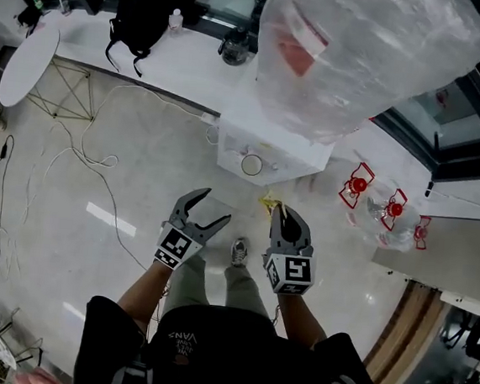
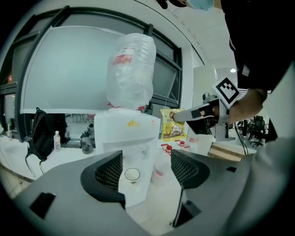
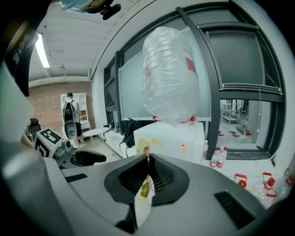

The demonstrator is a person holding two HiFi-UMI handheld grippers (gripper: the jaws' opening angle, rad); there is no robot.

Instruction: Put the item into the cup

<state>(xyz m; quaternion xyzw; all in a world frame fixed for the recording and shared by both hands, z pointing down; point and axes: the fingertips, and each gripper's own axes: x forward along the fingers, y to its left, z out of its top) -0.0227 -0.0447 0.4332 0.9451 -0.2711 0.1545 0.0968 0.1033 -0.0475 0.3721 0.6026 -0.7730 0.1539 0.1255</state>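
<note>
1. Standing before a water dispenser (image 1: 286,153) topped by a large plastic-wrapped water bottle (image 1: 363,55), a tool raised in each hand.
2. Pinching a yellow packet (image 3: 142,146) edge-on in the right gripper (image 3: 147,159), jaws pressed together on it. Seen from the left gripper view hanging with its long axis roughly upright, gripped near its upper right corner.
3. Holding the left gripper (image 1: 211,207) spread wide with nothing between its jaws, aimed straight at the dispenser.
4. Framed between those spread jaws: a small white cup (image 2: 132,174), round mouth showing, resting in the dispenser's tap recess.
5. From the head view, finding the cup far of and slightly left of the packet, clearly apart from it and roughly midway between the two tools. No real lead for either hand on nearness, though only the right carries the load.
6. Judged at the approach stage, packet not yet over the cup. Likely calling for a carry forward and a little left, then a lowering end-first into the mouth.
7. Worth watching: packet looking wide against that mouth, so possibly catching the rim or tipping the light cup.
</note>
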